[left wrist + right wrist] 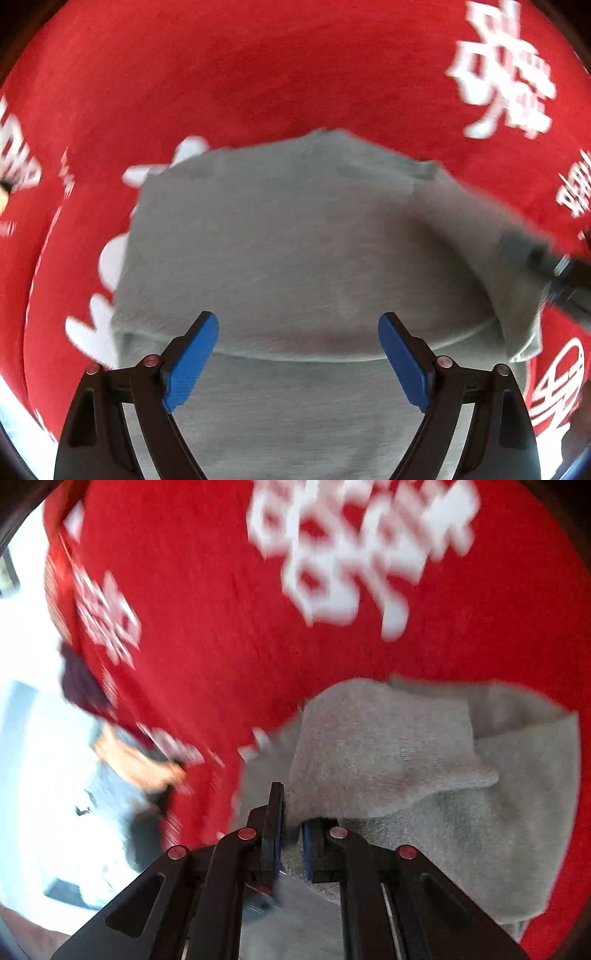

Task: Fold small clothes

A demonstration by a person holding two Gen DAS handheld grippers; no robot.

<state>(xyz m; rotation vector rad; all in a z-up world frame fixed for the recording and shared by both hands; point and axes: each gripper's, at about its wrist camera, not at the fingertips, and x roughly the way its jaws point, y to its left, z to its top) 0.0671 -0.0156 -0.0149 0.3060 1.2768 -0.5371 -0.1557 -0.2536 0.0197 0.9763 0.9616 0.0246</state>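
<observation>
Across the whole work surface lies the red cloth with white lettering, and I place everything against it. On its middle rests the grey garment, a small knit piece already doubled over, its near fold running as a curved edge just ahead of my left fingers. One flap rises off the red cloth toward the right side, where my right gripper has its jaws pinched on that grey edge; the fabric drapes away from the pinch in a loose hump. My left gripper hangs above the garment with its blue pads spread wide, gripping nothing. Beyond the left edge of the red cloth, in the right wrist view, I make out my other hand, blurred.

The risk, as I judge it, is the flap. It is held at one point only, so if I carry it across quickly it may twist, land crooked, or drag the lower layers out of square since my left gripper is not pinning them.
</observation>
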